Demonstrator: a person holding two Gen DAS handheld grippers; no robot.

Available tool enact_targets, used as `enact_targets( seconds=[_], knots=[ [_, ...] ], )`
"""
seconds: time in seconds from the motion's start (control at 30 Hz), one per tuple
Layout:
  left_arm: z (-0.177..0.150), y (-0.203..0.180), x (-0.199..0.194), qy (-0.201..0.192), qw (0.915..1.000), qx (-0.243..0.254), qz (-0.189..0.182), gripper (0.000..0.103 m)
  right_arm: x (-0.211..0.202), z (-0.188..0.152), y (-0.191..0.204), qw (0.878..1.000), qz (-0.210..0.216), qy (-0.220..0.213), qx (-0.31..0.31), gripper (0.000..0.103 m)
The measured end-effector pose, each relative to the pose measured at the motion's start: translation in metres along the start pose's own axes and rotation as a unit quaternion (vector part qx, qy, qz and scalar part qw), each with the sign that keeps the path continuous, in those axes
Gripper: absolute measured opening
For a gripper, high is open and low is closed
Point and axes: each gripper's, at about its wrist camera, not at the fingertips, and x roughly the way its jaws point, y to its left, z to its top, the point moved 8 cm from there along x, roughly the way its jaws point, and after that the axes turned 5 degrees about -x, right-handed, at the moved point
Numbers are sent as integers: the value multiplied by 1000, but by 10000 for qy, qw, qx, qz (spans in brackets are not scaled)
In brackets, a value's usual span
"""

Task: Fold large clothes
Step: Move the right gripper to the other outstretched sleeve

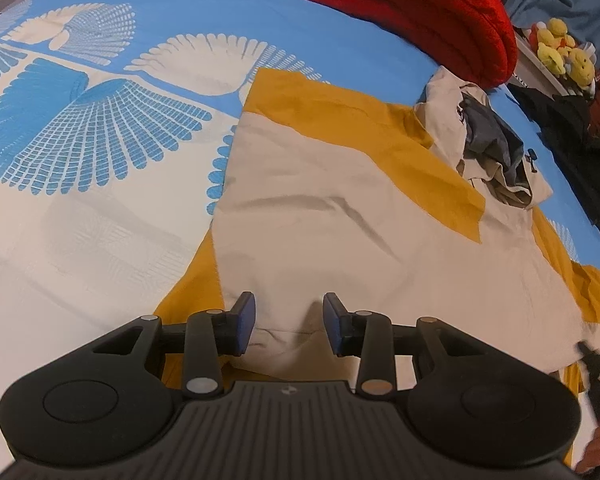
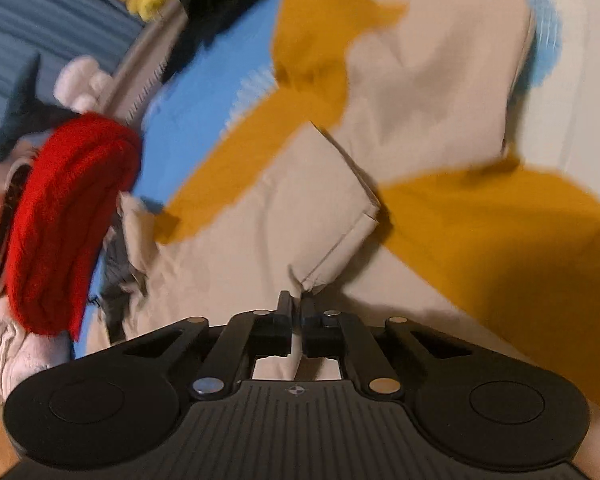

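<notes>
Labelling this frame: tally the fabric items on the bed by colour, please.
Beige and mustard: 1, the jacket, its cuff pinched in the right gripper
Red: 1, the folded knit
Blue and white: 1, the bedsheet
Total: 3
The left gripper is open over the jacket's near edge.

Left of the jacket (image 1: 332, 216) the bedspread (image 1: 80, 240) lies flat and bare, giving wide passage. At the far edge, red knitwear (image 1: 412, 16) is piled beside the hood (image 1: 484, 140); dark clothes (image 1: 572, 148) and yellow plush toys (image 1: 560, 48) crowd the right side.
</notes>
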Motion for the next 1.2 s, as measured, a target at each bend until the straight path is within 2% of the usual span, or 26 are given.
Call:
enact_targets(
  seconds=[0.07, 0.13, 0.2, 0.27, 0.3, 0.33, 0.4, 0.47, 0.53, 0.57, 0.63, 0.73, 0.87, 0.97, 1.07, 1.13, 1.2],
  knots=[
    [-2, -2, 1, 17, 10000, 92, 21, 40, -20, 7, 17, 9988, 46, -409, -258, 2],
    [-4, -3, 4, 59, 9997, 225, 115, 40, -28, 9, 24, 9975, -5, -567, -422, 3],
    [-8, -1, 8, 132, 9990, 343, 246, 40, -21, 8, 15, 9971, -417, -442, -449, 8],
    [-11, 3, 12, 194, 9982, 418, 386, 40, -16, 7, -6, 9924, -1130, -315, -375, 10],
    [-12, 4, 13, 202, 9980, 421, 433, 40, -18, 7, -13, 9884, -1438, -381, -313, 13],
    [-11, 6, 12, 185, 9979, 412, 468, 40, -24, 10, -17, 9860, -1560, -541, -252, 13],
    [-8, 7, 8, 74, 9985, 286, 469, 39, -35, 20, -6, 9862, -1307, -919, -439, 13],
    [-7, 4, 5, 5, 9984, 321, 475, 39, -36, 26, 19, 9879, -655, -1107, -867, 17],
    [-11, 4, 12, 107, 9979, 360, 529, 39, -25, 21, 36, 9909, -68, -765, -1105, 35],
    [-14, 5, 16, 166, 9976, 368, 566, 39, -16, 15, 37, 9928, 92, -489, -1091, 36],
    [-16, 7, 20, 197, 9972, 406, 601, 39, -1, 5, 28, 9952, 28, -6, -978, 36],
    [-13, 5, 13, 116, 9973, 389, 615, 39, 18, -8, 4, 9929, -530, 548, -909, 32],
    [-9, -6, 5, -39, 9981, 415, 446, 40, 8, -2, 15, 9933, -442, 364, -1000, 33],
    [-14, -7, 11, 87, 9981, 448, 414, 41, 1, 2, 24, 9928, -353, 173, -1135, 35],
    [-20, 1, 21, 265, 9981, 330, 442, 41, 9, 2, 12, 9917, -569, 363, -1094, 35],
    [-17, -2, 14, 165, 9983, 337, 442, 41, 11, 2, 2, 9911, -785, 482, -964, 36],
    [-14, -8, 6, 32, 9984, 415, 395, 41, 9, 4, -1, 9923, -769, 424, -872, 36]
  ],
)
